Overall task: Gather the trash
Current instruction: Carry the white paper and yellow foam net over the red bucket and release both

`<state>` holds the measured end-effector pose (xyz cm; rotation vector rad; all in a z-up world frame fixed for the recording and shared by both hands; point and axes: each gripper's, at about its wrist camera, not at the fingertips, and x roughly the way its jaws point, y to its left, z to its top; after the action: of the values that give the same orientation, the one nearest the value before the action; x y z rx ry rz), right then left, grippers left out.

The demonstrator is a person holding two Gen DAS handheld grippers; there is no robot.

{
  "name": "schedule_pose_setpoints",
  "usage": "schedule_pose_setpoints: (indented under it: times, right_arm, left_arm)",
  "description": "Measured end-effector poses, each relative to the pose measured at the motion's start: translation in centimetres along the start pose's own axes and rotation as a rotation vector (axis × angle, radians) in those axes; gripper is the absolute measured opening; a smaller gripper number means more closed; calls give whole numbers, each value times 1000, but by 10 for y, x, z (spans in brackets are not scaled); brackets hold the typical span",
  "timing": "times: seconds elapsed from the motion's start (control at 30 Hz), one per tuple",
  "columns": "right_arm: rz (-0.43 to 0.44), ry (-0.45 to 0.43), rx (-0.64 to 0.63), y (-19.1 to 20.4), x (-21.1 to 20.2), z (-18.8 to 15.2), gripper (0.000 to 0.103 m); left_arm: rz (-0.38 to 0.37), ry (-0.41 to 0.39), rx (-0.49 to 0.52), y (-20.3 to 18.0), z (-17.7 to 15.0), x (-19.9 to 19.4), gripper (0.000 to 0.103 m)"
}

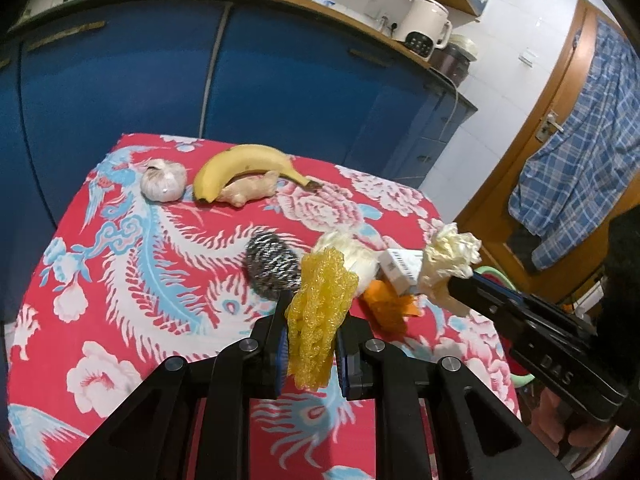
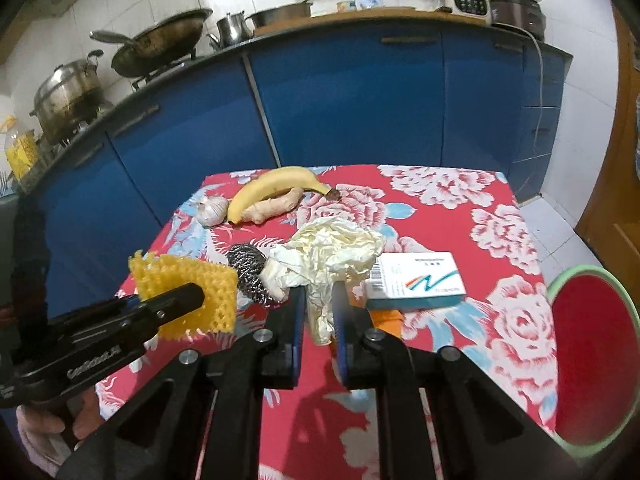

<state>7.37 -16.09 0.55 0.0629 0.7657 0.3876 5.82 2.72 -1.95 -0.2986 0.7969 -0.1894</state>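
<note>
My left gripper (image 1: pixel 310 334) is shut on a yellow foam fruit net (image 1: pixel 320 316), held above the red flowered tablecloth (image 1: pixel 132 280); it also shows in the right wrist view (image 2: pixel 188 296). My right gripper (image 2: pixel 318 300) is shut on a crumpled cream plastic wrapper (image 2: pixel 332 252), which the left wrist view shows lifted at the gripper's tip (image 1: pixel 450 258). A second crumpled white wrapper (image 1: pixel 352 252), a steel scrubber (image 1: pixel 272 262), a white medicine box (image 2: pixel 416 280) and an orange scrap (image 1: pixel 390 304) lie on the cloth.
A garlic bulb (image 1: pixel 163 180), a banana (image 1: pixel 244 170) and a ginger root (image 1: pixel 250 190) lie at the table's far side. A red bin with a green rim (image 2: pixel 588 364) stands to the right of the table. Blue cabinets (image 2: pixel 340 100) stand behind.
</note>
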Motion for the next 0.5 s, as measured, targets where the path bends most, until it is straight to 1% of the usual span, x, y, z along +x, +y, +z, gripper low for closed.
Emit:
schedule_pose_setpoints:
  times: [0.5]
  right_arm:
    - [-48, -59, 100, -39, -64, -25, 16]
  left_arm:
    - [-54, -3, 95, -55, -2, -12, 18]
